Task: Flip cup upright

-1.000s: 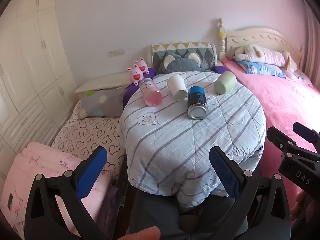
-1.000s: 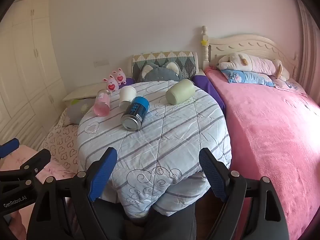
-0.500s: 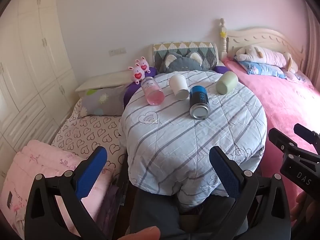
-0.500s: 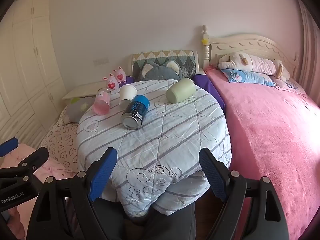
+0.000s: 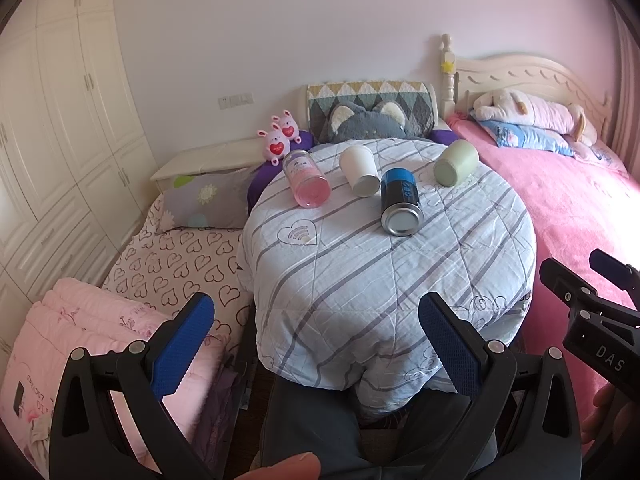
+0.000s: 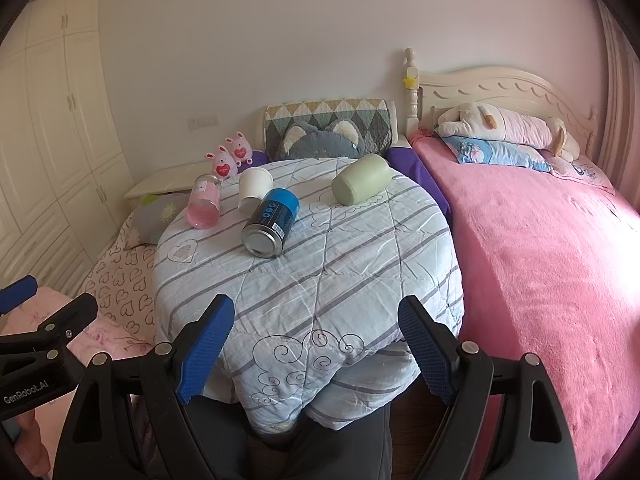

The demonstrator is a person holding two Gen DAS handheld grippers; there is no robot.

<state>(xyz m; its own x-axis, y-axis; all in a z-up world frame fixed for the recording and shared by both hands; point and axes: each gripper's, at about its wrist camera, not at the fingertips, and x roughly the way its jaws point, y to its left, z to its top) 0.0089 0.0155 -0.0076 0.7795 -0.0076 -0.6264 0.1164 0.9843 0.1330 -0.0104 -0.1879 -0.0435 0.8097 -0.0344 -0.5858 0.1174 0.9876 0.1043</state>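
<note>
Several vessels lie on their sides on a round table under a striped quilt (image 5: 360, 280) (image 6: 340, 280): a pale green cup (image 5: 456, 162) (image 6: 362, 179) at the far right, a white cup (image 5: 360, 171) (image 6: 254, 189), a blue can (image 5: 400, 202) (image 6: 272, 216) and a pink-filled glass jar (image 5: 306, 178) (image 6: 204, 200). My left gripper (image 5: 316, 336) is open and empty at the table's near edge. My right gripper (image 6: 316, 340) is open and empty, also at the near edge, well short of the cups.
A pink bed (image 6: 540, 260) with a plush toy (image 6: 508, 126) runs along the right. A heart-print mattress (image 5: 176, 256) and pillows lie to the left, with white wardrobes (image 5: 52, 120) beyond. Two pink bunny toys (image 5: 280, 140) and a grey cat cushion (image 5: 368, 120) sit behind the table.
Both grippers stay open and nearly still. The views have shifted only slightly, with the table and cups sitting a little lower and to the right in the left wrist view.
</note>
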